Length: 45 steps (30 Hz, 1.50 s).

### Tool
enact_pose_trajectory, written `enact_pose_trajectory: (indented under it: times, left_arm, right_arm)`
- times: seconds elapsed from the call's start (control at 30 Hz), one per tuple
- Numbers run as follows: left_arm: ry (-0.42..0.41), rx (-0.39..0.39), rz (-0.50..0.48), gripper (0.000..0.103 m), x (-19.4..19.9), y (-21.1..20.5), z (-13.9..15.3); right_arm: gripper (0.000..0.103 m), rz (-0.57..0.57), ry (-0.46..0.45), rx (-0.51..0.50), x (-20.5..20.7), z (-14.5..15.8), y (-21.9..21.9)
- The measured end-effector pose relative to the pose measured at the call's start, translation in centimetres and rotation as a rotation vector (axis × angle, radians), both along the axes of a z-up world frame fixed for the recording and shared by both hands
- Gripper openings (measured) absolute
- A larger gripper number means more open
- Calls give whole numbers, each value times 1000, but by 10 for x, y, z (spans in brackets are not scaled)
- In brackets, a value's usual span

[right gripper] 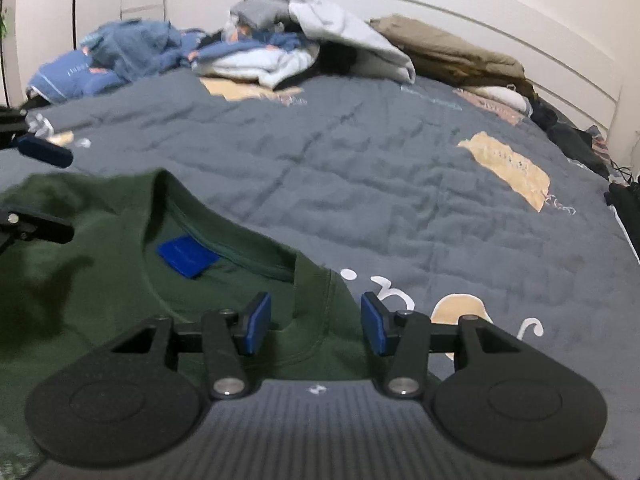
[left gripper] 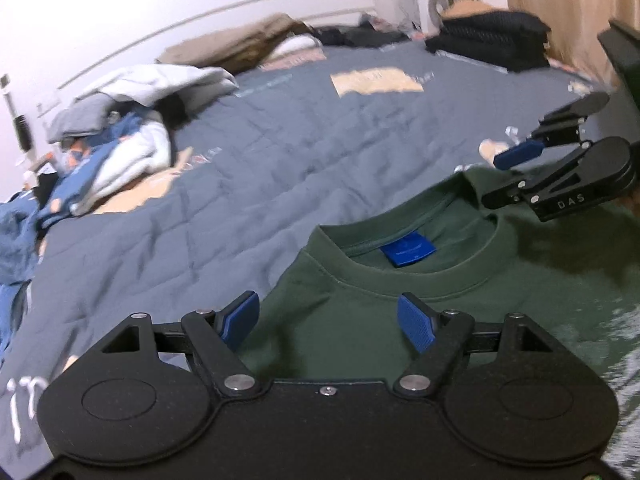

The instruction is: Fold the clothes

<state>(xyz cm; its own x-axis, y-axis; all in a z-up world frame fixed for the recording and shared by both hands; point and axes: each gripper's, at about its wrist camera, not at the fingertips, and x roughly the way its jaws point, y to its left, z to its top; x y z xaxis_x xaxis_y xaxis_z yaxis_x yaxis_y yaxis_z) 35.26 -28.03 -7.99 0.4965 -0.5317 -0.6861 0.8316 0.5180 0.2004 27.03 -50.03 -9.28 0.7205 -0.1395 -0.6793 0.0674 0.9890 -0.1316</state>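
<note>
Left wrist view: green shirt (left gripper: 400, 312) lies flat on the bed (left gripper: 280, 152), collar (left gripper: 404, 280) up; left gripper (left gripper: 326, 320) and right gripper (right gripper: 316, 322), both spread, flank the collar; grip both shoulders evenly

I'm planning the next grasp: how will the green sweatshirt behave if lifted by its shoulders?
The green sweatshirt will probably drape and sag, since it lies limp on the quilt. Its ribbed collar looks thick, so likely fairly heavy for a top. Matte knit should not slip between the open left gripper or right gripper.
</note>
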Motion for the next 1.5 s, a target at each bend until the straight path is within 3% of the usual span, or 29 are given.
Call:
enact_pose_trajectory:
  times: [0.1, 0.13, 0.17, 0.2, 0.23, 0.27, 0.3, 0.37, 0.4, 0.57, 0.73, 0.87, 1.0, 1.03, 1.1, 1.13, 1.37, 1.5]
  left_arm:
    - [14, 34, 12, 75, 19, -10, -15]
    - [26, 36, 12, 75, 25, -12, -19]
    - [52, 30, 3, 68, 31, -14, -22]
    - [81, 24, -8, 53, 36, -15, -25]
    - [102, 16, -17, 45, 38, -15, -27]
    - [111, 8, -21, 29, 39, -15, -28]
    - [118, 0, -24, 18, 40, -14, -29]
    - [112, -29, -24, 6, 41, -11, -28]
    - [105, -54, -15, 6, 42, -9, -25]
    - [71, -155, 23, 5, 51, -10, -5]
    - [38, -196, 53, 5, 66, -30, 9]
    - [29, -184, 111, 8, 68, -29, 3]
    - [21, -169, 170, 33, 71, -27, -3]
    - [19, -166, 185, 33, 71, -27, -5]
    - [14, -182, 189, 40, 57, -1, 7]
    - [11, -191, 190, 40, 49, 12, 14]
    - [37, -302, 198, 51, -66, 110, 67]
    - [76, -366, 206, 60, -145, 148, 85]
  right_arm:
    - [48, -28, 26, 35, 14, -10, -7]
    - [43, -38, 27, 54, 17, -12, -11]
    - [40, -52, 26, 75, 18, -13, -14]
    - [27, -66, 25, 96, 20, -15, -18]
    - [18, -81, 24, 116, 21, -16, -22]
    - [17, -96, 21, 134, 23, -17, -26]
    - [16, -107, 12, 159, 24, -18, -30]
    - [14, -132, -15, 197, 23, -19, -36]
    - [13, -147, -32, 215, 23, -18, -39]
    - [12, -241, -111, 407, 24, -6, -68]
    - [12, -304, -148, 489, 37, 6, -92]
    - [12, -321, -183, 436, 57, 7, -91]
    - [17, -286, -111, 279, 66, -2, -75]
    - [25, -265, -110, 239, 60, 1, -70]
    - [39, -249, -139, 252, 26, 18, -66]
    - [41, -240, -154, 258, 9, 26, -64]
    - [49, -185, -252, 301, -109, 83, -47]
    - [53, -233, -235, 326, -183, 73, -22]
